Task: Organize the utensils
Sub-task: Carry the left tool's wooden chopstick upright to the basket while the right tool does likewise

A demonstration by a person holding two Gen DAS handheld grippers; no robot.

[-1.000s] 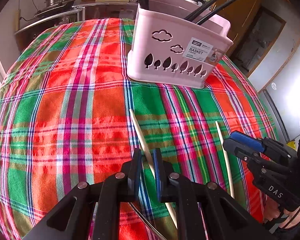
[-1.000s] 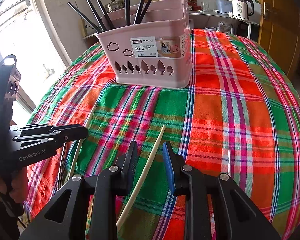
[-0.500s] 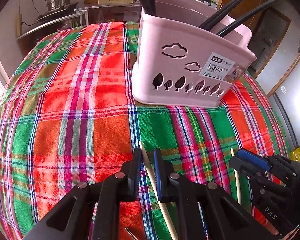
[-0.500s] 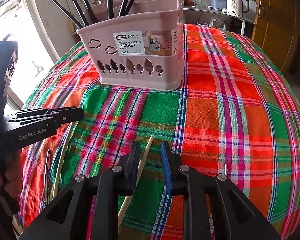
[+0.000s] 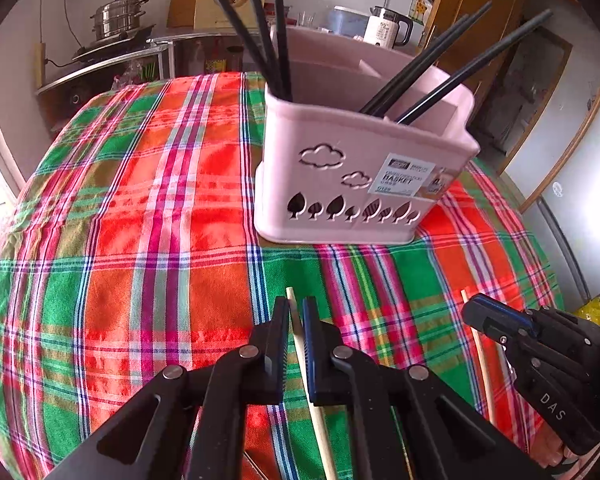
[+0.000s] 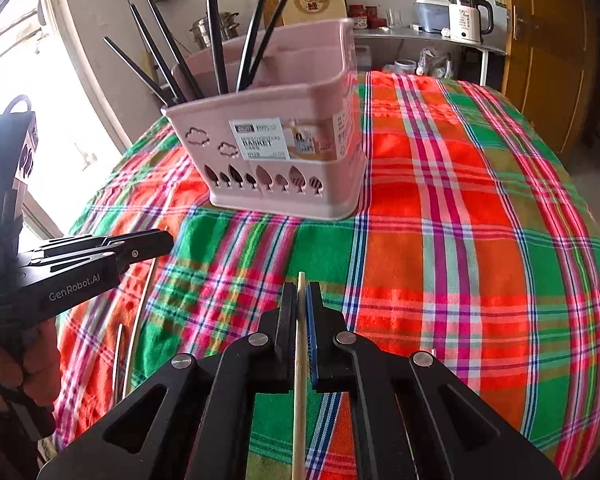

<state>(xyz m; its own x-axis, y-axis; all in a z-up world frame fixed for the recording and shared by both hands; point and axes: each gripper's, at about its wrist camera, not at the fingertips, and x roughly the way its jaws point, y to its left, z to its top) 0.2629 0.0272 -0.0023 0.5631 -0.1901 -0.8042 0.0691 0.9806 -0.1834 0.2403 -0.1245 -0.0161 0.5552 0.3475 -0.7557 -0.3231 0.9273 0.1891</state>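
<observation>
Pick step, both sides. Left gripper is clenched on a pale wooden chopstick; its jaws have just been closing, and the stick's tip pokes out ahead of the pads. Right gripper is clamped on a second wooden chopstick; its jaws have just been closing too, with the stick pinched between the pads and its shaft running back toward 6 o'clock in the right wrist view.

Pink basket stands on the plaid tablecloth, at about 1 o'clock from the left gripper and 11 o'clock from the right one, well apart from both. Black chopsticks already stand in its compartments at both ends.

Another light stick lies on the cloth below the left gripper at 9 o'clock in the right wrist view, not yet collected.

Next, as I judge it: lift both sticks clear of the cloth, carry them to the basket, tip them upright over a compartment, then release. Risk: long sticks held near one end may pivot in the pads, and the leaning black ones crowd the openings.
</observation>
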